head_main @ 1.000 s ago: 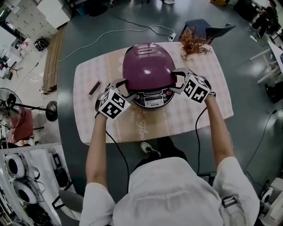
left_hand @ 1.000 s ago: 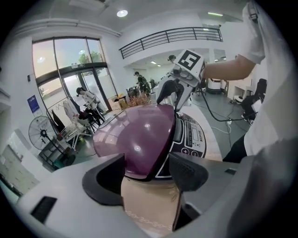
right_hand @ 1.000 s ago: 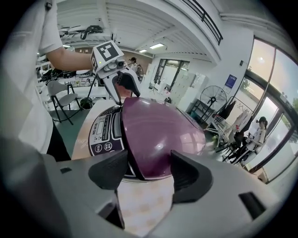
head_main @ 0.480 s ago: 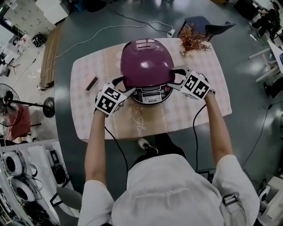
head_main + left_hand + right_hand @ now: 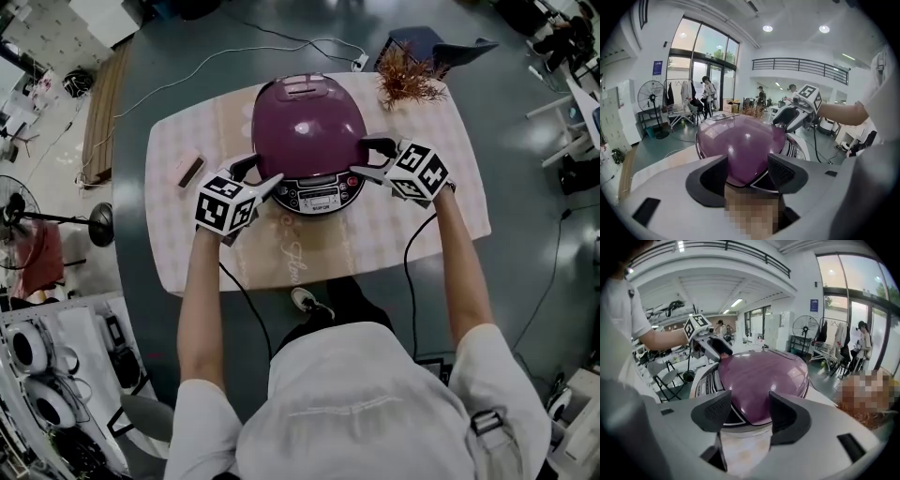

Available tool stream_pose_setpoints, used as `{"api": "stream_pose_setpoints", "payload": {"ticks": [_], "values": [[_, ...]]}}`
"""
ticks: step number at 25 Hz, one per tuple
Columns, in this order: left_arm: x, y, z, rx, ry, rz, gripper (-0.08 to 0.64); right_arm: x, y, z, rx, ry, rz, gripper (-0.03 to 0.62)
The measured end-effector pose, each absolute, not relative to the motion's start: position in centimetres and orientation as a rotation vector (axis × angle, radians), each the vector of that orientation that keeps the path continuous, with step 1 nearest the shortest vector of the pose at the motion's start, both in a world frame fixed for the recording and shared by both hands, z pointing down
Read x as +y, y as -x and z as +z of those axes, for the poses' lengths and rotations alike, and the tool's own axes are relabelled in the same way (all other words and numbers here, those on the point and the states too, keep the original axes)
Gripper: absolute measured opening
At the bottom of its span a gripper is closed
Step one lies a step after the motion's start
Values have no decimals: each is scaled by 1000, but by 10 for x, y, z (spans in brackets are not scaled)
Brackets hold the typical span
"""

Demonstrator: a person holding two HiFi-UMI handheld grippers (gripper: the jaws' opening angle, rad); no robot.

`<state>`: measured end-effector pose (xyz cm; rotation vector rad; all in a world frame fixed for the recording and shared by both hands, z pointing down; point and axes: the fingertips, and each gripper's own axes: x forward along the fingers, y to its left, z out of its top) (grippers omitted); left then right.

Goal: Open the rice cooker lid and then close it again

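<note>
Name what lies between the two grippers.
The purple rice cooker, lid down, fills that gap in the head view. The left gripper and right gripper have just been closing slightly; both stand open, gripping nothing.

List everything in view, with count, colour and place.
rice cooker: one, purple lid shut, table's middle
table: one, pale checked top, under the cooker
small bar: one, dark, table's left part
dried plant: one, reddish-brown, table's far right corner
fan: one, dark, floor at left
chair: one, dark blue, floor beyond the table
left hand-held gripper: one, white, cooker's left; jaws apart, just closed slightly, cooker's edge between them, ungripped
right hand-held gripper: one, white, cooker's right; jaws apart, also narrowed, cooker's edge between
</note>
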<state>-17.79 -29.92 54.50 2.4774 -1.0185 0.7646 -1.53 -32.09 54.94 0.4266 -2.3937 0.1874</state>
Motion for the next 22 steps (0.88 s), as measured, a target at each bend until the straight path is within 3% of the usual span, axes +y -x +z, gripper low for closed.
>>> {"api": "stream_pose_setpoints", "payload": {"ticks": [22], "values": [[-299, 175, 554, -1052, -2441, 867, 276, -320, 19, 556, -2290, -550, 275, 242]]}}
